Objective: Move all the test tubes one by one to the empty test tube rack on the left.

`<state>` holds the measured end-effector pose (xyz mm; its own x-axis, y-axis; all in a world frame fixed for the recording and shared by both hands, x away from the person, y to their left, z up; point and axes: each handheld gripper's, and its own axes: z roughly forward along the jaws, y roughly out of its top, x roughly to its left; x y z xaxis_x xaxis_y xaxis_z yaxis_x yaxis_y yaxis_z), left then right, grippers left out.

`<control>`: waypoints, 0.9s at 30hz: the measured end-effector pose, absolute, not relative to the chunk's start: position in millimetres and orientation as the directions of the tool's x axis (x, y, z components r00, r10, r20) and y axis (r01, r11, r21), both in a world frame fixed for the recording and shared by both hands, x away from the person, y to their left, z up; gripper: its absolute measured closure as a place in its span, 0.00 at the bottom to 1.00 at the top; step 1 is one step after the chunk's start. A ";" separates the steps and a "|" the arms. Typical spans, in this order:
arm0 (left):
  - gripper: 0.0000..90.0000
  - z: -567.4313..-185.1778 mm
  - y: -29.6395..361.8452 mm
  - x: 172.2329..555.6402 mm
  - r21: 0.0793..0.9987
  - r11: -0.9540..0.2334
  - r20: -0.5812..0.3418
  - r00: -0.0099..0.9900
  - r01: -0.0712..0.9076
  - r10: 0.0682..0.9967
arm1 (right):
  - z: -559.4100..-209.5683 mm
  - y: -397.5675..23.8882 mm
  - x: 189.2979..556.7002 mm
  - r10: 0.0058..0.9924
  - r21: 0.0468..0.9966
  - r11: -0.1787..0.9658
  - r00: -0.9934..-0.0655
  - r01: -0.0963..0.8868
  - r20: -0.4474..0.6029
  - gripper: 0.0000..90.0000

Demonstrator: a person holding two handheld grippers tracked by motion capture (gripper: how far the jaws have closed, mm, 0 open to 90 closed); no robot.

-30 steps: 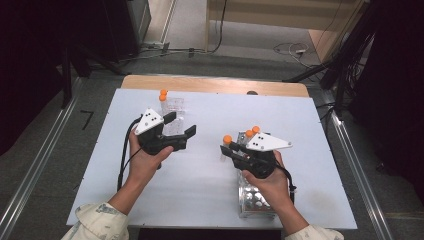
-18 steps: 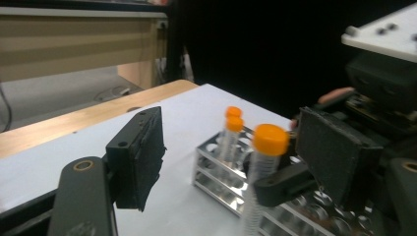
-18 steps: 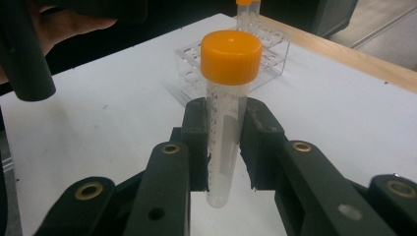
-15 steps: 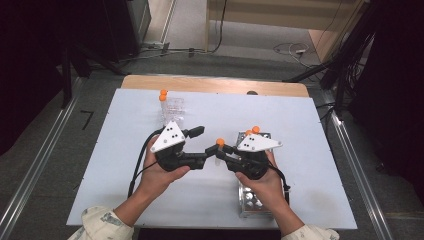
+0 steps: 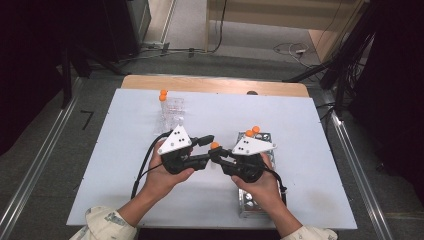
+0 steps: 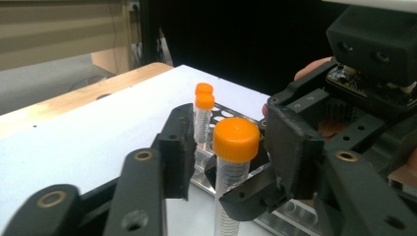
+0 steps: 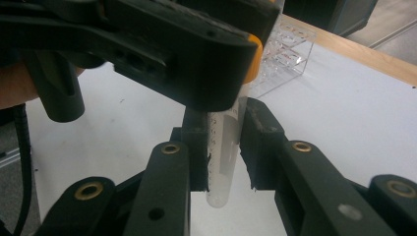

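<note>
At the 11 o'clock part of the white table [image 5: 125,150], a clear plastic rack [image 5: 172,112] is seen with 1 orange-capped tube [image 5: 163,95] standing at its far end.

Near the table's centre, the left gripper [image 5: 205,150] is held in the person's left hand [image 5: 162,175], with its jaws pointing toward 3 o'clock. Its jaws have just been closing, and in the left gripper view [image 6: 228,157] the orange cap [image 6: 236,139] of a test tube [image 6: 229,191] is seen between them. A gap is visible between the cap and the pad on the left; whether the pad on the right touches the cap cannot be told.

The test tube is held upright above the table, midway between the 2 grippers, its cap showing in the high view [image 5: 215,145].

The right gripper [image 7: 223,147] is clamped on the clear body of the test tube [image 7: 223,162], below the cap, with both pads pressed against it. In the high view it [image 5: 220,159] is carried in the right hand [image 5: 260,182], jaws pointing toward 9 o'clock.

Beneath and behind the right hand, a metal rack [image 5: 247,202] lies on the table, with 2 orange-capped tubes [image 5: 252,131] standing at its 12 o'clock end.
</note>
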<state>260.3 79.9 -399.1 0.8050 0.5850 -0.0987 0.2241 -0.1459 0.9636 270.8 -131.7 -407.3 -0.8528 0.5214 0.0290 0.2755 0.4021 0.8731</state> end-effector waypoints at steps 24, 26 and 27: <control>0.79 -399.5 79.0 259.5 0.963 -0.163 -0.087 0.820 0.214 0.565 | -406.5 -133.3 269.2 0.516 0.876 0.395 -0.856 0.276 0.036 0.68; 0.78 -399.4 80.2 260.5 0.963 -0.159 -0.092 0.819 0.218 0.566 | -405.7 -135.3 269.3 0.520 0.880 0.388 -0.854 0.275 0.037 0.60; 0.79 -399.1 81.2 261.1 0.963 -0.159 -0.091 0.817 0.218 0.570 | -405.2 -136.7 269.3 0.526 0.882 0.383 -0.850 0.275 0.036 0.55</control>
